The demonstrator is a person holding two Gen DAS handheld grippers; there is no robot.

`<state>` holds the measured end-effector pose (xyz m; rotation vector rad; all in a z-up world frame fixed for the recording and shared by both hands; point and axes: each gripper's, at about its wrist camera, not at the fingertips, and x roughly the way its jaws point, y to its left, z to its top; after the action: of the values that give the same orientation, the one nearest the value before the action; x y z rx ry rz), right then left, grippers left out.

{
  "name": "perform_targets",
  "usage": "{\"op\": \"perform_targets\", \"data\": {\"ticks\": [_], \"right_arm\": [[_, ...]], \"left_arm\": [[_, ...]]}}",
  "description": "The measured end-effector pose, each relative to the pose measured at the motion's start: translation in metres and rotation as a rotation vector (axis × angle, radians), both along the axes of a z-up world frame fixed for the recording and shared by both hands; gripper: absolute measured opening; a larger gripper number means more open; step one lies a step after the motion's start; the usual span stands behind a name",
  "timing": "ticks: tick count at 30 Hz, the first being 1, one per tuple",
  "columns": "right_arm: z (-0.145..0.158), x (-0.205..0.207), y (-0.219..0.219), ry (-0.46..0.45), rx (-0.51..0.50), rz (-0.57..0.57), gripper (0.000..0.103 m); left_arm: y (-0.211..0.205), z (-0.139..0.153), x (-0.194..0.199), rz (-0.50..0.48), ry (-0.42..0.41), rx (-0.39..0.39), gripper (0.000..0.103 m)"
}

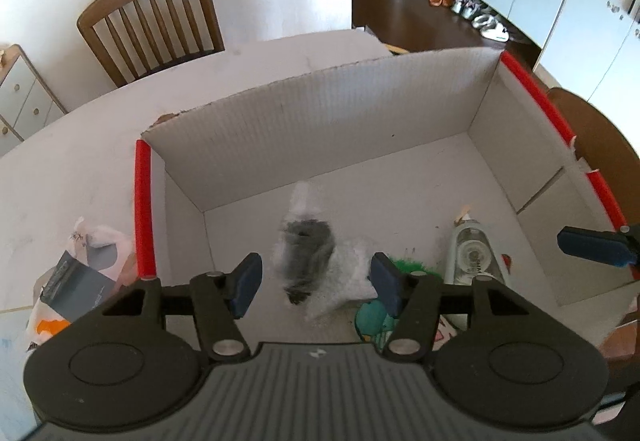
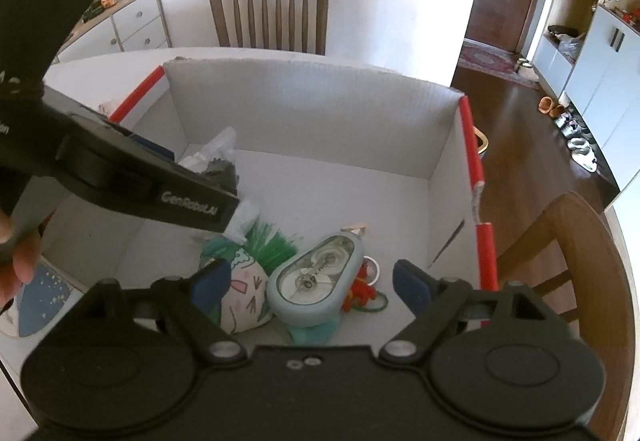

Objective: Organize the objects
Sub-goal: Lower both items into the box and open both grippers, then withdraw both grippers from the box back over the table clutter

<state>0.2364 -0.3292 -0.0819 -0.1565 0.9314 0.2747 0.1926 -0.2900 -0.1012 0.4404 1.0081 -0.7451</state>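
Cardboard box (image 1: 360,129) with red-taped rims sits on the white worktop (image 1: 80,145), open top, filling both views. Left tool (image 1: 316,287) hangs over the box's near wall, jaws spread wide, nothing between them. Just beyond its fingertips, and blurred, a dark grey bundle in clear plastic wrap (image 1: 306,245) shows over the box floor, centred between the blue pads; cannot tell whether it rests on the floor. Right tool (image 2: 314,283) also spread apart and empty, poised above the box's near edge. Below and between its fingers: a pale blue oval case with a clear lid (image 2: 316,281), touching a pink-and-white plush toy (image 2: 246,291) on one side, green bristly item (image 2: 276,241) just behind, red and green small bits (image 2: 364,293) beside the case. Outside the box, by its left wall, a crumpled plastic bag with a dark card (image 1: 76,277) lies on the worktop. Wooden chair (image 2: 268,9) at the far edge.
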Motion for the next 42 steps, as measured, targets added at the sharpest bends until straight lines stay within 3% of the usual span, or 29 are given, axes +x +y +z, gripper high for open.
{"op": "perform_targets", "data": {"ticks": [16, 19, 26, 30, 33, 36, 42], "right_arm": [[0.037, -0.026, -0.01, -0.065, 0.091, -0.032, 0.091], [0.044, -0.034, -0.006, -0.082, 0.097, -0.03, 0.093], [0.06, -0.05, 0.011, -0.123, 0.1, -0.017, 0.096], [0.068, -0.061, 0.022, -0.146, 0.116, -0.022, 0.097], [0.073, -0.069, 0.033, -0.163, 0.127, -0.029, 0.098], [0.076, -0.077, 0.044, -0.177, 0.141, -0.044, 0.1], [0.08, -0.092, 0.068, -0.199, 0.166, -0.072, 0.102]], "left_arm": [[0.041, 0.038, -0.014, -0.011, -0.024, -0.107, 0.06], [0.053, 0.047, -0.017, -0.018, -0.036, -0.135, 0.066], [0.086, 0.068, -0.026, -0.06, -0.048, -0.212, 0.067], [0.11, 0.076, -0.029, -0.076, -0.074, -0.241, 0.075], [0.13, 0.08, -0.03, -0.086, -0.094, -0.26, 0.076], [0.147, 0.082, -0.031, -0.086, -0.104, -0.271, 0.084], [0.182, 0.081, -0.023, -0.072, -0.092, -0.297, 0.085]]}}
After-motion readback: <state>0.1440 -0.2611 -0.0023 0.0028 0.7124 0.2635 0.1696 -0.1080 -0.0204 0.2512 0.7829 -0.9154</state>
